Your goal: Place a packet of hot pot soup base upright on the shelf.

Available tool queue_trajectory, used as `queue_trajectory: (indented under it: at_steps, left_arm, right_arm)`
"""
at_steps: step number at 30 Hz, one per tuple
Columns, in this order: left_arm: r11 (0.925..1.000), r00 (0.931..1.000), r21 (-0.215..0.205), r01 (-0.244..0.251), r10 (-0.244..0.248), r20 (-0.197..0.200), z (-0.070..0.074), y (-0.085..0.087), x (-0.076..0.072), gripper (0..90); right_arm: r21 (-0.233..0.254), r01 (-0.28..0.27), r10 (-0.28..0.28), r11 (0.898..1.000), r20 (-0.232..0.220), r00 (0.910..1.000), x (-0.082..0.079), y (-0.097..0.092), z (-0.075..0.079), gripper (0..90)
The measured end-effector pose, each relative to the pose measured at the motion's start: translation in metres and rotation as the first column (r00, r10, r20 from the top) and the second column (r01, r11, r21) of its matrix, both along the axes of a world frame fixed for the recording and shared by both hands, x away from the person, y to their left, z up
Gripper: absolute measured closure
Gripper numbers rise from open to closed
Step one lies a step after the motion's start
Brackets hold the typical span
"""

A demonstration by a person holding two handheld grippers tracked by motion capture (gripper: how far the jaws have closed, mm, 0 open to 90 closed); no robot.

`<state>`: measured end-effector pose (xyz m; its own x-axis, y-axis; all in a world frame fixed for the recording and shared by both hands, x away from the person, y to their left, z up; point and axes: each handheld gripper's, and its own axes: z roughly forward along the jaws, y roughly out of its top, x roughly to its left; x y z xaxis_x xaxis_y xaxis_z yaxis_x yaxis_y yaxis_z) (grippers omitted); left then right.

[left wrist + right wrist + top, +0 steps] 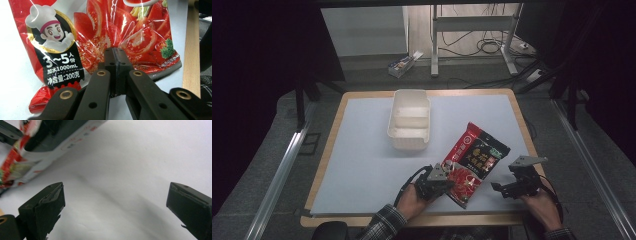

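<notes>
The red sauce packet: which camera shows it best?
The high view: the whole red sauce packet lies on the white mat. The left gripper view gives a close-up of its print with the left claw pinching it; the right gripper view catches just a blurred corner.

Glossy crinkled plastic pouch (100, 35), matt white table mat (362, 160)

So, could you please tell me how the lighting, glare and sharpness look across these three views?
High view: the white mat is lit, the surroundings are dark, and the picture is soft. Left gripper view: sharp, with white glare streaks on the glossy sauce packet where the left gripper is shut on it. Right gripper view: the packet is blurred at the top left, and soft shadows cross the mat by the open right gripper.
</notes>
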<state>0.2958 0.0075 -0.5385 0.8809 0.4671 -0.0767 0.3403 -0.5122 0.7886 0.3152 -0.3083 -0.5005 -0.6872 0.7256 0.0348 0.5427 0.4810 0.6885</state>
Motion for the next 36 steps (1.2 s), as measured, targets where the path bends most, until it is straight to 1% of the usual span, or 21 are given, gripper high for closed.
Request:
queue_trajectory:
  at_steps: [1, 3, 5, 7, 10, 13, 14, 16, 19, 23, 24, 25, 27, 28, 29, 30, 32, 33, 34, 35, 36]
  left_arm:
    - [0.9999, 1.0, 0.011, 0.005, -0.005, 0.006, 0.0, 0.0, 0.0, 90.0]
    - [1.0, 1.0, -0.004, -0.001, 0.001, 0.002, -0.001, 0.0, 0.0, 90.0]
    - [0.9999, 0.9999, 0.009, 0.005, -0.006, 0.008, 0.0, 0.0, 0.0, 90.0]
    - [1.0, 1.0, 0.001, -0.001, 0.001, 0.01, -0.001, -0.001, -0.001, 90.0]
    - [1.0, 0.9999, -0.005, -0.004, 0.004, 0.014, -0.001, -0.001, -0.002, 90.0]
    - [1.0, 0.9999, 0.0, -0.002, 0.002, 0.015, -0.001, -0.001, -0.001, 90.0]
    - [1.0, 0.9999, -0.001, -0.002, 0.002, 0.015, -0.001, -0.001, -0.001, 90.0]
    - [1.0, 0.9998, -0.001, -0.001, 0.001, 0.018, -0.001, -0.001, -0.001, 90.0]
    - [1.0, 0.9999, -0.001, 0.0, 0.0, 0.016, -0.001, -0.001, -0.001, 90.0]
    - [1.0, 0.9999, -0.003, -0.001, 0.001, 0.016, -0.001, -0.001, -0.001, 90.0]
    - [1.0, 0.9998, 0.0, -0.001, 0.001, 0.021, -0.001, -0.001, -0.001, 90.0]
    - [0.9997, 0.9996, 0.024, 0.01, -0.011, 0.027, 0.0, 0.0, -0.001, 90.0]
    - [0.9997, 0.9995, 0.023, 0.008, -0.009, 0.03, 0.0, 0.0, -0.001, 90.0]
    - [0.9996, 0.9994, 0.026, 0.011, -0.012, 0.032, 0.0, 0.0, -0.001, 90.0]
    - [0.9996, 0.9994, 0.027, 0.011, -0.012, 0.032, 0.0, 0.0, -0.001, 90.0]
    - [1.0, 0.9996, 0.003, -0.004, 0.004, 0.027, -0.001, -0.002, -0.003, 90.0]
    - [1.0, 0.9996, 0.007, -0.003, 0.002, 0.03, -0.001, -0.002, -0.003, 90.0]
    - [1.0, 0.9996, 0.007, -0.003, 0.002, 0.03, -0.001, -0.002, -0.003, 90.0]
    - [1.0, 0.9996, 0.007, -0.001, 0.001, 0.029, -0.001, -0.001, -0.003, 90.0]
    - [1.0, 0.9996, 0.007, 0.0, 0.0, 0.029, -0.001, -0.001, -0.003, 90.0]
    - [1.0, 0.9996, 0.008, 0.003, -0.003, 0.027, -0.001, -0.001, -0.002, 90.0]
  right_arm:
    - [0.01, 0.002, -0.002, 1.0, 0.0, 1.0, -0.001, 0.0, 0.002, 2.0]
    - [0.037, -0.006, 0.006, 0.999, -0.002, 1.0, -0.001, 0.002, 0.006, 2.1]
    - [0.037, -0.011, 0.011, 0.999, 0.002, 0.9999, -0.002, 0.004, 0.008, 2.0]
    - [0.043, -0.018, 0.018, 0.999, 0.007, 0.9998, -0.004, 0.008, 0.012, 2.0]
    - [0.102, -0.028, 0.028, 0.994, -0.002, 0.9996, -0.002, 0.012, 0.021, 2.0]
    - [0.127, -0.036, 0.036, 0.991, 0.003, 0.9994, 0.001, 0.014, 0.026, 2.1]
    - [0.157, -0.033, 0.036, 0.987, -0.016, 0.9992, 0.005, 0.015, 0.031, 2.5]
    - [0.184, -0.03, 0.037, 0.982, -0.033, 0.9988, 0.009, 0.016, 0.033, 4.3]
    - [0.19, -0.03, 0.04, 0.981, -0.05, 0.9979, 0.014, 0.019, 0.035, 5.4]
    - [0.189, -0.023, 0.031, 0.982, -0.038, 0.9988, 0.024, 0.024, 0.041, 18.6]
    - [0.201, -0.021, 0.03, 0.979, -0.045, 0.9985, 0.027, 0.024, 0.043, 22.4]
    - [0.218, -0.021, 0.032, 0.976, -0.047, 0.9984, 0.03, 0.024, 0.045, 26.9]
    - [0.249, -0.026, 0.044, 0.968, -0.067, 0.9968, 0.034, 0.025, 0.047, 34.6]
    - [0.249, -0.026, 0.044, 0.968, -0.067, 0.9968, 0.034, 0.025, 0.047, 34.6]
    - [0.247, -0.022, 0.038, 0.969, -0.057, 0.9977, 0.035, 0.027, 0.049, 39.0]
    - [0.24, -0.027, 0.043, 0.97, -0.061, 0.9972, 0.036, 0.029, 0.05, 40.7]
    - [0.238, -0.032, 0.049, 0.971, -0.066, 0.9966, 0.038, 0.032, 0.054, 49.1]
    - [0.238, -0.032, 0.049, 0.971, -0.066, 0.9966, 0.038, 0.032, 0.054, 49.1]
    - [0.231, -0.033, 0.052, 0.972, -0.078, 0.9956, 0.039, 0.033, 0.055, 54.8]
    - [0.23, -0.031, 0.051, 0.973, -0.079, 0.9956, 0.039, 0.033, 0.055, 56.2]
    - [0.257, -0.023, 0.049, 0.966, -0.098, 0.994, 0.04, 0.032, 0.056, 58.8]
